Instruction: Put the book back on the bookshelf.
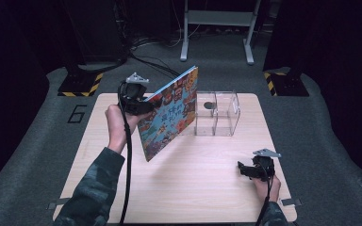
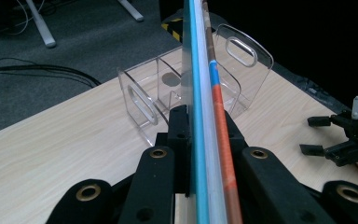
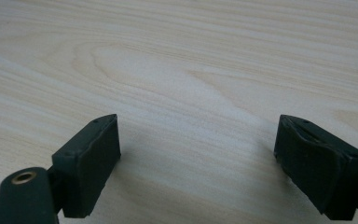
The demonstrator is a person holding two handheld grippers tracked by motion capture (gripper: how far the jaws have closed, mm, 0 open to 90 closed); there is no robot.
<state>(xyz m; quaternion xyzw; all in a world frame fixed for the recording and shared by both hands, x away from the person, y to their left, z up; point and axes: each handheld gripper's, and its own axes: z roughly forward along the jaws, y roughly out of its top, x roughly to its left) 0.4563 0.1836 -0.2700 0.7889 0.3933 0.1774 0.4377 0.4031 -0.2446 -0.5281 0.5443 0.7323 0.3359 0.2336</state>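
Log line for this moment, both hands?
left hand-held gripper: shut on book, held above table | clear rack: empty, beside book | right hand-held gripper: open, near table

This looks like a lab or recording studio set up for handling trials, not a home or shop. A pale wooden table (image 1: 179, 188) stands alone on grey carpet (image 1: 311, 136), with black curtains (image 1: 339, 42) closing off the sides and leaving the surroundings dark. Yellow-and-black hazard-striped base plates (image 1: 78, 87) of black stands sit at the far corners of the table, and a bundle of black cables (image 1: 151, 59) runs across the floor toward dark equipment. A grey metal frame on two legs (image 1: 217, 28) stands behind. A large number six (image 1: 78, 114) is marked on the carpet beside the table, like a station label.
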